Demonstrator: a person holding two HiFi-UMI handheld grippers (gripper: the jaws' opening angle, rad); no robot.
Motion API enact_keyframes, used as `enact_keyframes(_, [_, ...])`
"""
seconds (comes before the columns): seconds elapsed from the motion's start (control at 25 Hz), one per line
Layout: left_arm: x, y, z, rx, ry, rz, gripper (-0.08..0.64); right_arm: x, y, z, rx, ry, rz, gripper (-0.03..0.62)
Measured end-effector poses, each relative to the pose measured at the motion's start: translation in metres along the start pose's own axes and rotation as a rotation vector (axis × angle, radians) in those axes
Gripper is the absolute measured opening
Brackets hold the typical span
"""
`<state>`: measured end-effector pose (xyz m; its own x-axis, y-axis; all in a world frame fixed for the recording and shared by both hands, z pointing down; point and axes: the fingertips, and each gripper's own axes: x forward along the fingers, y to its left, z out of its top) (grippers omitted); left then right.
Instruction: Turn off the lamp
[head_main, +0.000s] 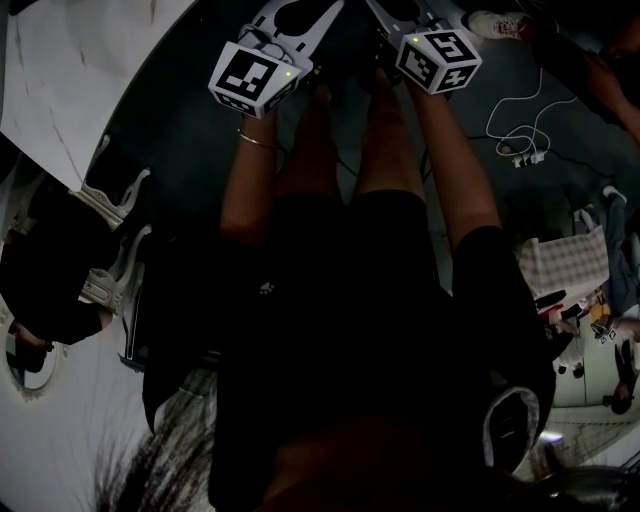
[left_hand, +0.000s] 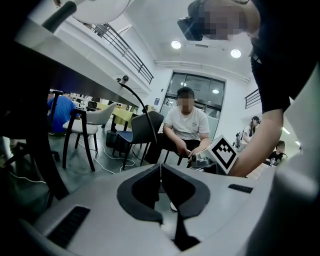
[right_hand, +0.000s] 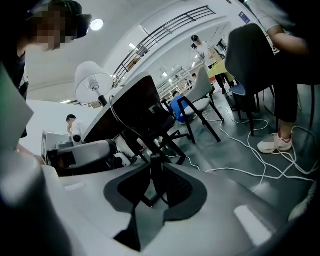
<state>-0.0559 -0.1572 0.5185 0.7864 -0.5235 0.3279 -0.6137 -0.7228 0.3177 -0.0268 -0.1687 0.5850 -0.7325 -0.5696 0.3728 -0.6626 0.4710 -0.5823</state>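
Observation:
The lamp's white shade (right_hand: 92, 80) sits on a thin stalk above a tabletop, far off to the left in the right gripper view. A white dome (left_hand: 100, 7) at the top of the left gripper view may be the same shade. In the head view both grippers hang low in front of the person's legs, above the dark floor. My left gripper (head_main: 298, 15) and right gripper (head_main: 398, 12) are side by side. The left gripper (left_hand: 160, 172) has its jaws together with nothing between them. So has the right gripper (right_hand: 152, 167). Neither is near the lamp.
A white table (head_main: 70, 80) lies to the left. Someone in a white shirt (left_hand: 187, 125) sits ahead beside dark chairs (left_hand: 145, 130). A black chair (right_hand: 140, 110) stands close to the right gripper. White cables (head_main: 520, 125) trail over the floor at right.

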Motion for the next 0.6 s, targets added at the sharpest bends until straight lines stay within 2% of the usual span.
enact_keyframes(0.4, [-0.006,0.002,-0.004,-0.014,-0.012,0.017,0.014,-0.002,0.005,0.012,0.03,-0.063,0.0,0.052])
enact_keyframes(0.52, [-0.008,0.006,-0.008,-0.014,-0.006,0.034,0.014,-0.001,0.007,0.015,0.034,-0.08,0.003,0.004])
enact_keyframes(0.6, [-0.009,0.007,-0.01,-0.012,-0.007,0.038,0.014,-0.002,0.009,0.018,0.04,-0.092,0.008,0.002])
